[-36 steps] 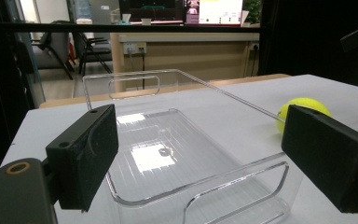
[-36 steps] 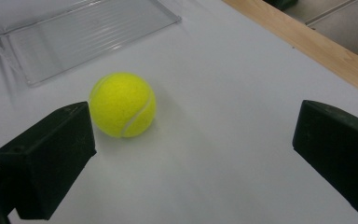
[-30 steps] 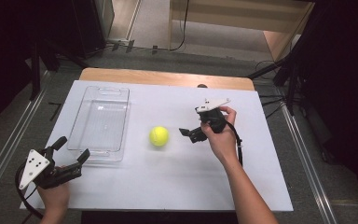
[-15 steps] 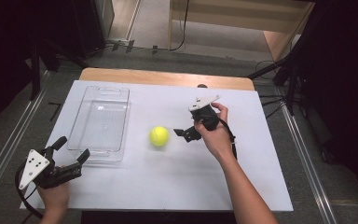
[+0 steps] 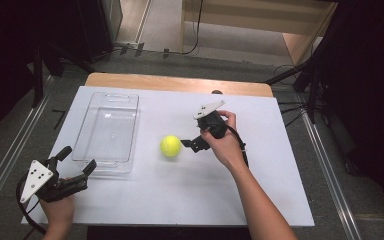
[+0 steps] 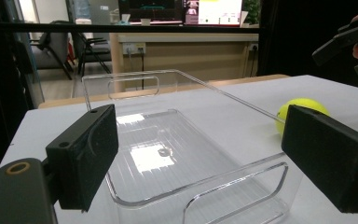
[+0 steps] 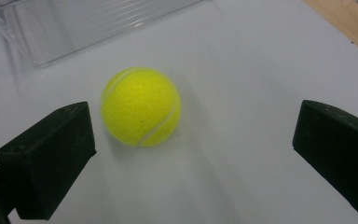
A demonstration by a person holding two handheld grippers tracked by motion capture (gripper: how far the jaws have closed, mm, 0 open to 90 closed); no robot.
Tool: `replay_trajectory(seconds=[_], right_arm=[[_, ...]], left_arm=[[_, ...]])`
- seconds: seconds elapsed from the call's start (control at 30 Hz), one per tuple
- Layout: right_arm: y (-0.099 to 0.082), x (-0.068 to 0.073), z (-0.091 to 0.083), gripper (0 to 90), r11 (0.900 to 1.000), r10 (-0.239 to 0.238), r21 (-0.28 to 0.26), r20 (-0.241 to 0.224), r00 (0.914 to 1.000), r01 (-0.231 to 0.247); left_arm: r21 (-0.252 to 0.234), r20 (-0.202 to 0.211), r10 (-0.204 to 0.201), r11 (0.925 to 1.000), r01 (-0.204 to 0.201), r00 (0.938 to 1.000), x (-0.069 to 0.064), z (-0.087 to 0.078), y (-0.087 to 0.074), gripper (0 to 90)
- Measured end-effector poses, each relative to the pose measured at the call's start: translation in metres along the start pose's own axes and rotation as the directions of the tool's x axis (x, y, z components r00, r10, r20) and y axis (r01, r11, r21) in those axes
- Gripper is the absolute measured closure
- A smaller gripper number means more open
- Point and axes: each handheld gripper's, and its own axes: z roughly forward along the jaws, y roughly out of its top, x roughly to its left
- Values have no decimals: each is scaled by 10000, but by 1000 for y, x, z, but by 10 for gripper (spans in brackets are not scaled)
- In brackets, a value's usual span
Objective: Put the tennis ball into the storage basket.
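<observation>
Here, the right gripper (image 5: 189, 145) hovers just beside a yellow tennis ball (image 5: 170, 146) on the white table (image 5: 260, 180), jaws spread wide — apparently lining up a grasp. The left gripper (image 5: 75, 170), also spread, waits at the clear tray (image 5: 107, 125) — apparently the ball's destination.

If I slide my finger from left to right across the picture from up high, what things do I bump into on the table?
left gripper → clear plastic tray → yellow tennis ball → right gripper, held in the person's hand.
</observation>
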Motion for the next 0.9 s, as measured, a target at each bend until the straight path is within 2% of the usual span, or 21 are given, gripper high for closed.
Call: replay_trajectory(seconds=[0.57, 0.9], right_arm=[[9, 2, 15, 0, 9984, -220, 518, -275, 9994, 234], [14, 4, 28, 0, 9945, -349, 966, -590, 9976, 405]], left_arm=[[-23, 7, -19, 10000, 19, 10000, 1, 0, 0, 113], [-72, 21, -78, 9999, 79, 10000, 1, 0, 0, 113]])
